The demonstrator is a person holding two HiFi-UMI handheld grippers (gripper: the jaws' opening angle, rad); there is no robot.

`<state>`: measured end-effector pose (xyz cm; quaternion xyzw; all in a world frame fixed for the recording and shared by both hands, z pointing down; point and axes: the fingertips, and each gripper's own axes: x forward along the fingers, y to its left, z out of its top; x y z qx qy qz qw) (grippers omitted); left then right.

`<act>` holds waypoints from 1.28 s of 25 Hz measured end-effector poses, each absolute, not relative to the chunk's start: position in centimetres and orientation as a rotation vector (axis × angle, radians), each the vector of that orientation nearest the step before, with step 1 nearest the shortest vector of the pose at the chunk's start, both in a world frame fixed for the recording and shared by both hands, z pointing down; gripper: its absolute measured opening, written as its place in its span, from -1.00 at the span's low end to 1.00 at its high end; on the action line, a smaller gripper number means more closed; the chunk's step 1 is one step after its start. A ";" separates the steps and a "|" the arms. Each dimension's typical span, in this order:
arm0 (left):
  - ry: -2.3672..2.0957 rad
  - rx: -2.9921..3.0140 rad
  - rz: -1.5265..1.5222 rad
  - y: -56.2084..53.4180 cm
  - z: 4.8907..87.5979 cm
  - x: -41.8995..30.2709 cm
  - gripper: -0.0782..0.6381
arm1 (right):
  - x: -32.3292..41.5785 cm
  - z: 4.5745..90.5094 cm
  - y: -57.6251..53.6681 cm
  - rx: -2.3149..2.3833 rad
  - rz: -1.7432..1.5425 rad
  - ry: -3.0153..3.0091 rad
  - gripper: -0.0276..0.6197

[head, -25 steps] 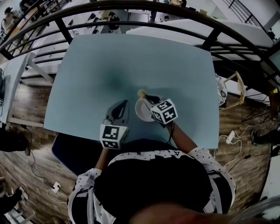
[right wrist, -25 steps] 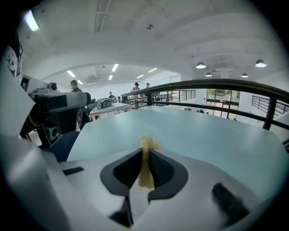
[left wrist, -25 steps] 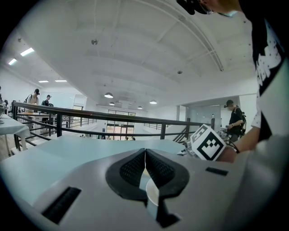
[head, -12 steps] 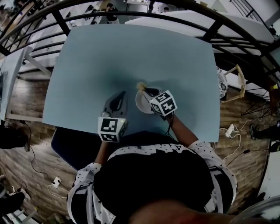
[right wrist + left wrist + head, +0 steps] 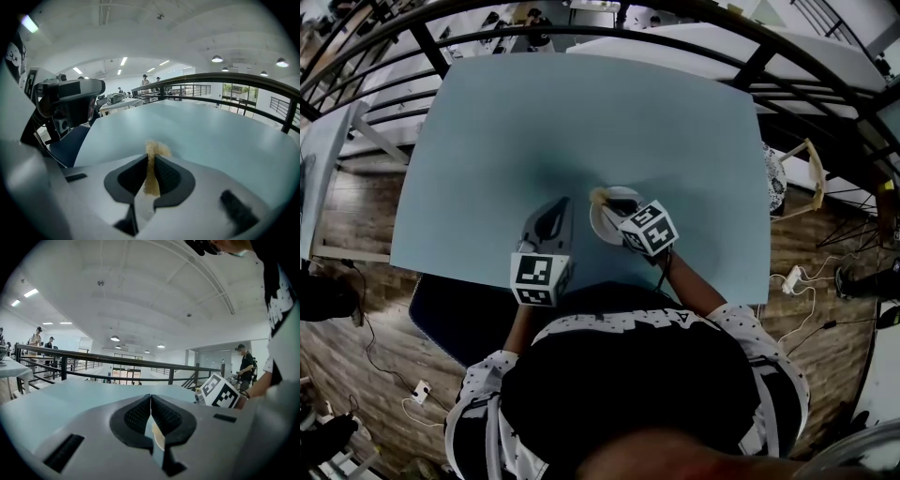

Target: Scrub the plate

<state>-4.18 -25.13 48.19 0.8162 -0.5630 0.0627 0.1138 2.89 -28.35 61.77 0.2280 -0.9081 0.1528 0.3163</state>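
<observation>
A small white plate (image 5: 606,223) lies on the pale blue table (image 5: 581,112), near its front edge. My right gripper (image 5: 617,203) reaches over the plate from the right and is shut on a tan scrubbing sponge (image 5: 602,196), whose tuft sits at the plate's far left rim. In the right gripper view the sponge (image 5: 156,149) sticks out past the closed right gripper (image 5: 151,159). My left gripper (image 5: 565,204) rests just left of the plate, apart from it. In its own view the left gripper (image 5: 150,401) has its pads pressed together.
A black railing (image 5: 741,70) curves round the table's far side. A wooden chair (image 5: 806,192) stands off the right edge, with cables on the plank floor (image 5: 811,291). A dark seat (image 5: 441,319) shows under the front left corner.
My right gripper has drawn the sponge a little toward me across the plate's far rim. The left gripper has stayed beside the plate.
</observation>
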 end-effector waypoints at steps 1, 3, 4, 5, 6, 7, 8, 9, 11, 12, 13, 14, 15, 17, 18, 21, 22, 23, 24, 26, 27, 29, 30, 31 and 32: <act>-1.651 2.393 0.184 -25.2 48.2 -4.1 -0.74 | 2.9 61.8 -28.1 0.590 0.407 -2.392 -0.76; -1.650 2.396 0.185 -25.2 48.1 -4.1 -0.74 | 2.8 61.9 -27.6 0.575 0.414 -2.394 -0.75; -1.648 2.398 0.186 -25.2 48.1 -4.0 -0.74 | 2.8 61.9 -27.3 0.570 0.417 -2.394 -0.76; -1.646 2.400 0.187 -25.2 48.1 -4.0 -0.74 | 2.8 61.9 -27.1 0.564 0.420 -2.393 -0.76; -1.645 2.402 0.187 -25.2 48.1 -4.0 -0.74 | 2.7 61.9 -26.9 0.559 0.424 -2.394 -0.76; -1.644 2.403 0.187 -25.2 48.1 -4.0 -0.74 | 2.7 62.0 -26.7 0.554 0.427 -2.396 -0.75; -1.642 2.405 0.187 -25.2 48.1 -4.0 -0.74 | 2.7 62.0 -26.6 0.550 0.428 -2.396 -0.75; -1.639 2.406 0.187 -25.2 48.1 -3.9 -0.74 | 2.7 62.1 -26.4 0.548 0.430 -2.394 -0.75; -1.633 2.405 0.187 -25.2 48.2 -3.8 -0.74 | 2.7 62.2 -26.1 0.544 0.440 -2.393 -0.75; -1.631 2.404 0.187 -25.2 48.3 -3.8 -0.74 | 2.6 62.2 -25.9 0.541 0.446 -2.396 -0.75; -1.629 2.404 0.187 -25.2 48.3 -3.9 -0.74 | 2.6 62.2 -25.7 0.539 0.451 -2.398 -0.75; -1.628 2.404 0.187 -25.2 48.4 -3.9 -0.74 | 2.5 62.1 -25.6 0.537 0.455 -2.400 -0.76; -1.627 2.405 0.187 -25.3 48.4 -3.8 -0.74 | 2.4 62.1 -25.4 0.535 0.457 -2.401 -0.75; -1.623 2.407 0.186 -25.4 48.4 -3.7 -0.74 | 2.5 62.0 -25.2 0.531 0.460 -2.400 -0.76; -1.622 2.408 0.186 -25.4 48.4 -3.6 -0.74 | 2.5 62.1 -24.9 0.527 0.463 -2.400 -0.76; -1.616 2.410 0.187 -25.2 48.5 -3.3 -0.74 | 2.4 61.9 -24.1 0.503 0.484 -2.409 -0.76; -1.615 2.411 0.188 -25.2 48.5 -3.3 -0.74 | 2.4 62.0 -23.8 0.494 0.488 -2.405 -0.75; -1.614 2.411 0.188 -25.2 48.6 -3.3 -0.74 | 2.5 62.1 -23.5 0.485 0.493 -2.402 -0.76; -1.614 2.411 0.190 -25.2 48.6 -3.2 -0.74 | 2.4 62.1 -23.3 0.477 0.499 -2.401 -0.76; -1.617 2.407 0.195 -25.2 48.7 -3.2 -0.74 | 2.3 62.0 -22.9 0.463 0.512 -2.405 -0.75; -1.619 2.406 0.196 -25.2 48.7 -3.2 -0.74 | 2.3 62.0 -22.8 0.457 0.517 -2.407 -0.76; -1.621 2.408 0.195 -25.2 48.6 -3.0 -0.74 | 2.3 61.9 -22.6 0.447 0.517 -2.412 -0.76; -1.621 2.409 0.195 -25.2 48.6 -2.9 -0.74 | 2.3 62.0 -22.6 0.447 0.511 -2.415 -0.75; -1.622 2.409 0.195 -25.1 48.6 -2.9 -0.74 | 2.4 62.0 -22.6 0.446 0.506 -2.418 -0.75; -1.623 2.408 0.195 -25.1 48.6 -2.8 -0.74 | 2.4 62.1 -22.4 0.442 0.510 -2.419 -0.75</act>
